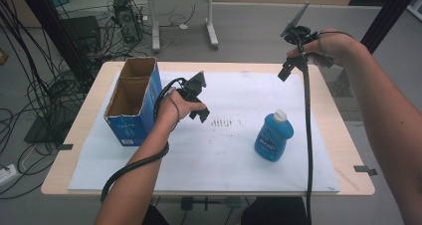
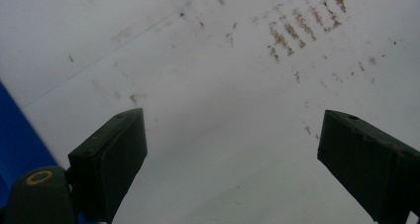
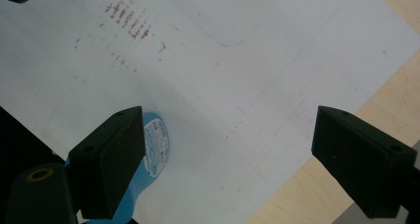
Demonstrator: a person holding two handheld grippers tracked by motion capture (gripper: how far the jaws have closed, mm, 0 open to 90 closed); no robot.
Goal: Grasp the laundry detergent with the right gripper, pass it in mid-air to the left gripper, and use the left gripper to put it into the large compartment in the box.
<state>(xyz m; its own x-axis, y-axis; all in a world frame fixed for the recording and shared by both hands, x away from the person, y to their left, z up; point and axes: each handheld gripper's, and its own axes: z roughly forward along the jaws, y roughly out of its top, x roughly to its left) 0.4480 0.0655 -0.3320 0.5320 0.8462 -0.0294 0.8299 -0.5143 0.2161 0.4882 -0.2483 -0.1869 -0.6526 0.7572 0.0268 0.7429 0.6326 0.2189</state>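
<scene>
A blue bottle (image 1: 273, 137) with a white cap lies tilted on the white sheet (image 1: 224, 155), right of the middle. My right gripper (image 1: 286, 70) hangs high over the sheet's far right part, open and empty; in its own view (image 3: 228, 149) the wide jaws look down on the sheet, with part of the blue bottle (image 3: 154, 149) beside the left jaw. My left gripper (image 1: 203, 113) hovers low over the sheet beside the blue cardboard box (image 1: 133, 100). Its jaws (image 2: 233, 159) stand wide apart with nothing between them.
The open-topped blue box stands at the sheet's left edge and shows as a blue strip (image 2: 20, 135) in the left gripper view. Rust-coloured marks (image 1: 225, 121) stain the sheet's middle. Black cables trail from both grippers. The wooden table's edge (image 1: 356, 150) shows on the right.
</scene>
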